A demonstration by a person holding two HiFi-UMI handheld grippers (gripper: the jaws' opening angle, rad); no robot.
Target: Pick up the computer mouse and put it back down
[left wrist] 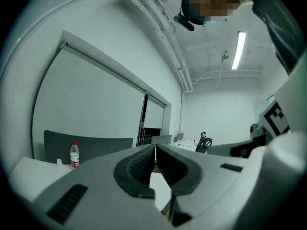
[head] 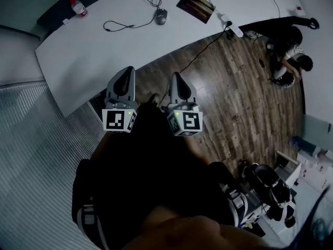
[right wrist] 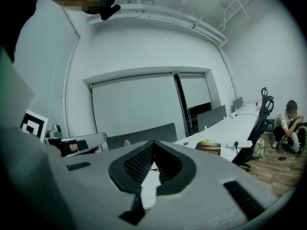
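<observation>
Head view: nearest the camera is the person's dark clothing, filling the lower middle of the frame. Just beyond it, both grippers are held side by side over the wood floor (head: 229, 87), well short of the table.

Left gripper (head: 127, 72): jaws clenched together, nothing between them. In the left gripper view the ribbed pads (left wrist: 144, 163) meet at the tip, with only the room visible past them.

Right gripper (head: 176, 77): jaws likewise clenched and empty. In the right gripper view its pads meet at the tip.

Each marker cube faces the camera, the left cube (head: 118, 120) and the right cube (head: 186, 122) near each other but apart.

To the lower right, a dark office chair (head: 265, 184) stands on the floor.

Beyond the grippers, the long white table (head: 93, 51) runs diagonally across the upper frame. The computer mouse (head: 161, 16) lies on the tabletop towards its far side, well apart from both grippers and untouched. Its dark cable (head: 118, 25) loops away to the left.

A water bottle (head: 78, 7) with a red cap stands upright near the table's far left edge. A dark printed pad (head: 195, 5) (possibly a book, cannot tell) lies flat to the right of the mouse. A white power strip (head: 234, 29) sits at the table's near right edge.

Farthest right, a person (head: 289, 56) crouches on the floor.
</observation>
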